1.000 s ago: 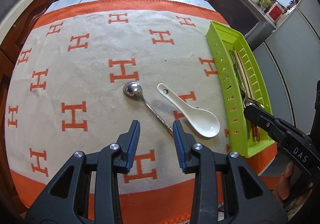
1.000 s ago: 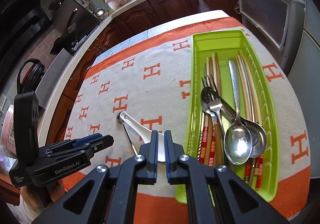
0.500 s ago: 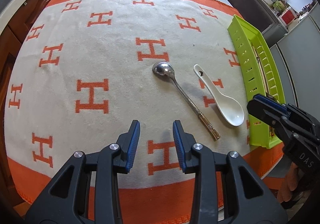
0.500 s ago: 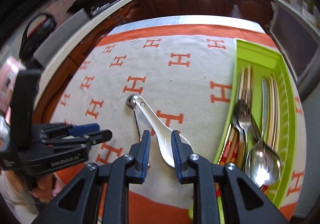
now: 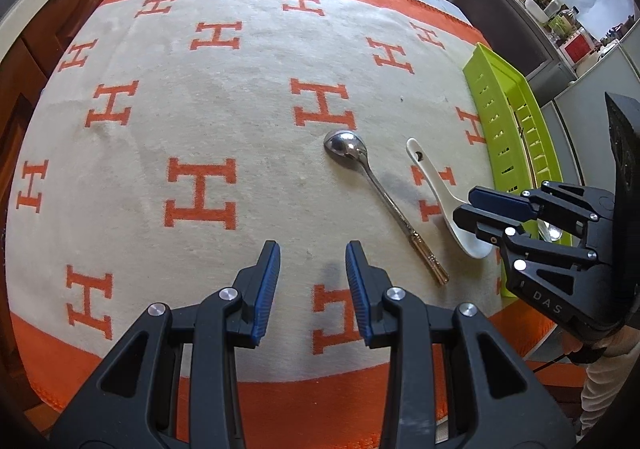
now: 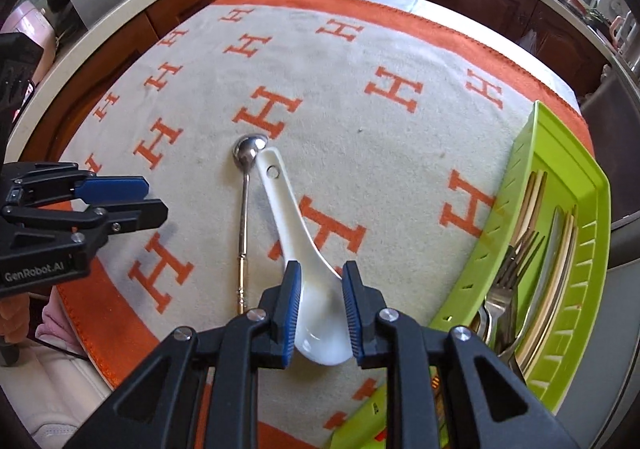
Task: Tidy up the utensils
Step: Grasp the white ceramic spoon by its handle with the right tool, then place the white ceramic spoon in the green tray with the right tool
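A white ceramic spoon (image 6: 288, 217) (image 5: 436, 185) lies on the H-patterned cloth, its bowl toward the front edge. Beside it on the left rests a metal spoon (image 6: 243, 209) (image 5: 376, 185) with a gold handle end. My right gripper (image 6: 318, 269) (image 5: 464, 205) points down over the white spoon's bowl, jaws apart with the bowl between the blue pads; I see no squeeze on it. My left gripper (image 5: 312, 249) (image 6: 148, 197) hovers open over bare cloth left of the metal spoon, holding nothing. The green tray (image 6: 560, 137) (image 5: 492, 97) stands at the right.
Forks, spoons and chopsticks (image 6: 520, 269) lie lengthwise in the green tray. The cloth (image 5: 200, 109) covers the table up to its orange border. Dark wooden cabinets and a pale counter edge (image 6: 120, 21) ring the table behind.
My right gripper opened its jaws, rolled, and came down from beside the tray to straddle the white spoon's bowl. My left gripper drifted left and lower, so both spoons now sit to its right.
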Tool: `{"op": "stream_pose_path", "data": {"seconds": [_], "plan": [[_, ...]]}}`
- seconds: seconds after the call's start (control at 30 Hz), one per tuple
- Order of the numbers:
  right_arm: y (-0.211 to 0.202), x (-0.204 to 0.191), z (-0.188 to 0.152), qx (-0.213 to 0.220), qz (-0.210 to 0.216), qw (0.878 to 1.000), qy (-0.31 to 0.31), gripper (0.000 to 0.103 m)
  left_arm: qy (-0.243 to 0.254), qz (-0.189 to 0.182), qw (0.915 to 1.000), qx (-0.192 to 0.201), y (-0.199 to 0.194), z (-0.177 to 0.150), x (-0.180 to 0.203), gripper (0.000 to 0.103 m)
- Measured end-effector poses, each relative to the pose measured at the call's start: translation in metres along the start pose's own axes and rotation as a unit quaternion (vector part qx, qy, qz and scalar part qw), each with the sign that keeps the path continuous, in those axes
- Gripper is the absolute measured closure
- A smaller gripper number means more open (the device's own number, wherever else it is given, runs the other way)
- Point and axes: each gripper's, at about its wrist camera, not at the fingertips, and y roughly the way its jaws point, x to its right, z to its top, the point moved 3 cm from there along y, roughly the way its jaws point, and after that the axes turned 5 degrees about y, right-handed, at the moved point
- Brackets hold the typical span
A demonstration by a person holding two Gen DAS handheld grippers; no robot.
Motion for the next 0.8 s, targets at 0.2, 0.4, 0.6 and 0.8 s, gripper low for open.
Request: {"op": "stream_pose_path", "data": {"seconds": [0.2, 0.4, 0.6, 0.8], "plan": [[0.004, -0.004, 0.000, -0.011, -0.005, 1.000, -0.028, 0.080, -0.001, -0.003, 1.0000, -0.003, 0.002, 0.000, -0.001, 0.072], [0.006, -0.010, -0.001, -0.037, 0.013, 0.999, -0.021, 0.085, -0.001, -0.008, 1.0000, -0.004, 0.003, 0.000, 0.000, 0.072], [-0.004, -0.013, -0.004, -0.019, 0.024, 0.999, 0.028, 0.097, -0.004, -0.012, 0.9999, -0.002, 0.003, 0.003, 0.003, 0.072], [-0.014, 0.003, -0.012, 0.011, 0.046, 0.992, 0.120, 0.097, -0.006, -0.014, 0.9999, 0.006, 0.007, 0.013, 0.009, 0.072]]}}
